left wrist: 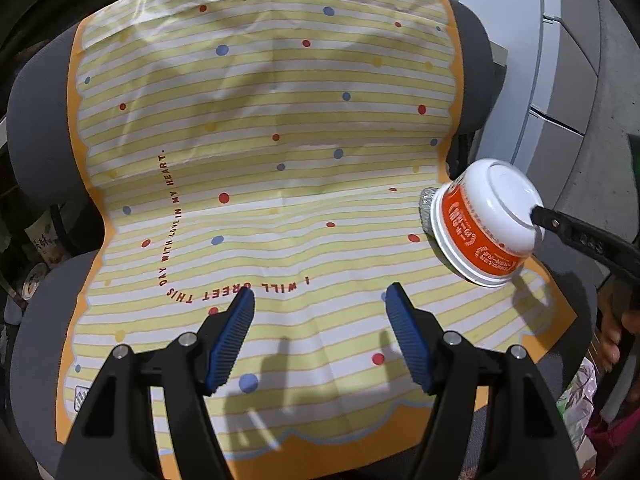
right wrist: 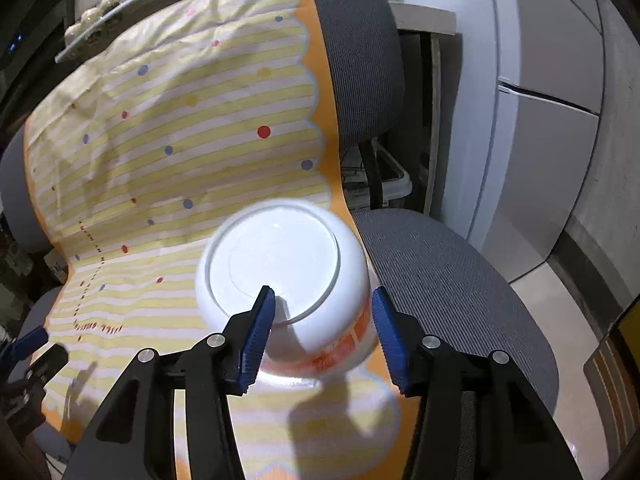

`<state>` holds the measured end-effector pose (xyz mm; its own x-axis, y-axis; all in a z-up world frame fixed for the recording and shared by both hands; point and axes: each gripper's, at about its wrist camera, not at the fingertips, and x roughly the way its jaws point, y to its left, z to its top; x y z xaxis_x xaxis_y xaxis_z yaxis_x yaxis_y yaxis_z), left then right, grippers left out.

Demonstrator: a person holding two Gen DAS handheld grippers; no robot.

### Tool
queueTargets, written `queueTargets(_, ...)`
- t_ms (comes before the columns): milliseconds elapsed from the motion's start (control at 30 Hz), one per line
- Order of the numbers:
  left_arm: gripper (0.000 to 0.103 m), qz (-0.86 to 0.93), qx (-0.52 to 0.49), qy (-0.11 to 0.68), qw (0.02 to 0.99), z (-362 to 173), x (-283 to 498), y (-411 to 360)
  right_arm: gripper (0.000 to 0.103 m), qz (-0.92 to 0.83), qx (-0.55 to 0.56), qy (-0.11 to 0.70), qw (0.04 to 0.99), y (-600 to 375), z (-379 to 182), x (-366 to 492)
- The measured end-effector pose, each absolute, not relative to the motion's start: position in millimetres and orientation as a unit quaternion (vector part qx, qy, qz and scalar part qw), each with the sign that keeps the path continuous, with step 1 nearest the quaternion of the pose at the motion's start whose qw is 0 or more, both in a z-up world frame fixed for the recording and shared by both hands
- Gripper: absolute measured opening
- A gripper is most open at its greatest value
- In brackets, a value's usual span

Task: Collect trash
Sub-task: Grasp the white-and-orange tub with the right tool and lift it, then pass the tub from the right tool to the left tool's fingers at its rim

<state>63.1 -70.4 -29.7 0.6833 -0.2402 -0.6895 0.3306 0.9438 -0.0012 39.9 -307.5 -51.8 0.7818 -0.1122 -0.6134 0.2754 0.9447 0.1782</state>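
A grey mesh office chair [right wrist: 440, 272] fills both views, its seat and backrest draped with a striped yellow-and-white sheet [left wrist: 260, 120] that has an orange scalloped border, coloured dots and a line of red lettering. On the seat near the sheet's right edge lies a white instant-noodle bowl [right wrist: 280, 264] with an orange label, tipped so its flat base faces the right-hand camera; from the left-hand view a crumpled bit of foil [left wrist: 428, 204] shows at its rim.

The right gripper [right wrist: 324, 336] straddles the bowl — its blue ribbed fingers [right wrist: 260, 336] stand partly apart on either side, the left one against the base ring, the right one just clear of the wall, so nothing is clamped.

The left gripper [left wrist: 320, 336] hovers over bare sheet, jaws well apart and empty.

Behind the chair stand pale grey cabinet fronts [right wrist: 552, 152] and a cluttered shelf [right wrist: 104, 12].
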Motion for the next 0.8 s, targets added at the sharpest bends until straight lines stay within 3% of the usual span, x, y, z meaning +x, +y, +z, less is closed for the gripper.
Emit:
queueTargets(433, 0.067, -0.189, 0.07, 0.356, 0.912, -18, 28, -90, 0.053, -0.074, 0.081, 0.411, 0.905, -298, -76, -57)
queueTargets(633, 0.067, -0.196, 0.078, 0.353, 0.911, -15, 19, -102, 0.052, -0.082, 0.055, 0.408, 0.907, -293, -65, -86)
queueTargets(800, 0.067, -0.2, 0.085, 0.351, 0.911, -14, 13, -108, 0.042, -0.114, 0.073, 0.389, 0.911, -298, -60, -90)
